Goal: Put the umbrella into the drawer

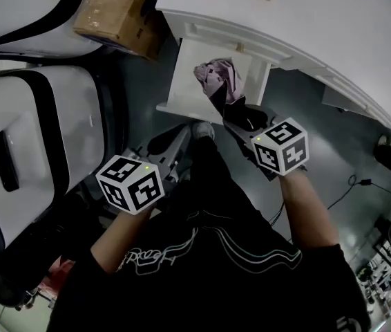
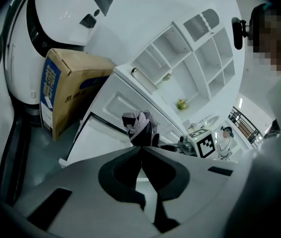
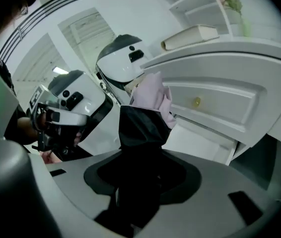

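The folded umbrella (image 1: 220, 81), pink-lilac cloth with a black lower part, hangs over the open white drawer (image 1: 185, 81) of the desk. My right gripper (image 1: 240, 116) is shut on the umbrella's black end, its marker cube just below the drawer front. In the right gripper view the umbrella (image 3: 148, 108) fills the space between the jaws of the right gripper (image 3: 140, 152), with the drawer (image 3: 200, 138) behind it. My left gripper (image 1: 175, 154) hangs lower left, away from the drawer. In its own view the left gripper (image 2: 141, 150) has its jaws together and holds nothing; the umbrella (image 2: 139, 128) and drawer (image 2: 101, 133) lie ahead.
A cardboard box (image 1: 119, 12) stands on the floor left of the desk. A large white machine with black trim (image 1: 36, 137) fills the left side. A book (image 3: 190, 33) lies on the desk top. A white shelf unit (image 2: 190, 58) stands behind. Cables (image 1: 354, 182) run over the floor at right.
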{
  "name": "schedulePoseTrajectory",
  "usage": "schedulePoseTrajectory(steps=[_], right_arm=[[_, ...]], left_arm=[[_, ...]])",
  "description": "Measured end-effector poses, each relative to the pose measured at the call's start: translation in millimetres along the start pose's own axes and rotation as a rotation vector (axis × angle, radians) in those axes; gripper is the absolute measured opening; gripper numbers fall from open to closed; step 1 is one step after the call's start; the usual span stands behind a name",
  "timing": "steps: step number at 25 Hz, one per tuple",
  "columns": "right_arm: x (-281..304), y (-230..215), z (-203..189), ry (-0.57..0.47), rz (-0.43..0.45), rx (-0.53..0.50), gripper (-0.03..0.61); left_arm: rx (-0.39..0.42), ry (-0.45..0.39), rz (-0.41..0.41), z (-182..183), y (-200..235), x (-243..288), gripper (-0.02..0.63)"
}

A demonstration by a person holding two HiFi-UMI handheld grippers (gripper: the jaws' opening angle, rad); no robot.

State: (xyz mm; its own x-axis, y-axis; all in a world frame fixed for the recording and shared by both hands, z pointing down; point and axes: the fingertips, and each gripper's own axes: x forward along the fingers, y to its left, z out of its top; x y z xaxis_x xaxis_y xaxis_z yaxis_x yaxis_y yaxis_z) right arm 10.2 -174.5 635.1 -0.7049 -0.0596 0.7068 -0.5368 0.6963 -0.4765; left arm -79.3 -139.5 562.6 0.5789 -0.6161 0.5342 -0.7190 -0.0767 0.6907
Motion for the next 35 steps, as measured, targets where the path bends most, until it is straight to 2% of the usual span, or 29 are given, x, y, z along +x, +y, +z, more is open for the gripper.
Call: schedulePoseTrajectory(steps=[7,18,24,28,35], right_arm=[[81,-44,-15,0.185,-0.055,-0.13,0.199],[193,-120,-66,0.394,-0.14,-0.202,0.199],[233,-157,-80,0.4,-0.19,-0.283,0.199],[247,-169,-90,0.403,-0.185,-0.336,0.204],[260,-179,-110,0.469,-0.162,-0.307,0.211]], left_arm=[[-0.071,-0.002,0.026,-4,41,8,0.02],[-0.152,0.015,0.067,-23,104,23,0.02],[-0.19,0.012,0.099,-35,131,25,0.02],[-0.221,0.0,0.121,-44,144,27,0.02],[-0.243,0.008,0.122,-56,154,30,0.02]])
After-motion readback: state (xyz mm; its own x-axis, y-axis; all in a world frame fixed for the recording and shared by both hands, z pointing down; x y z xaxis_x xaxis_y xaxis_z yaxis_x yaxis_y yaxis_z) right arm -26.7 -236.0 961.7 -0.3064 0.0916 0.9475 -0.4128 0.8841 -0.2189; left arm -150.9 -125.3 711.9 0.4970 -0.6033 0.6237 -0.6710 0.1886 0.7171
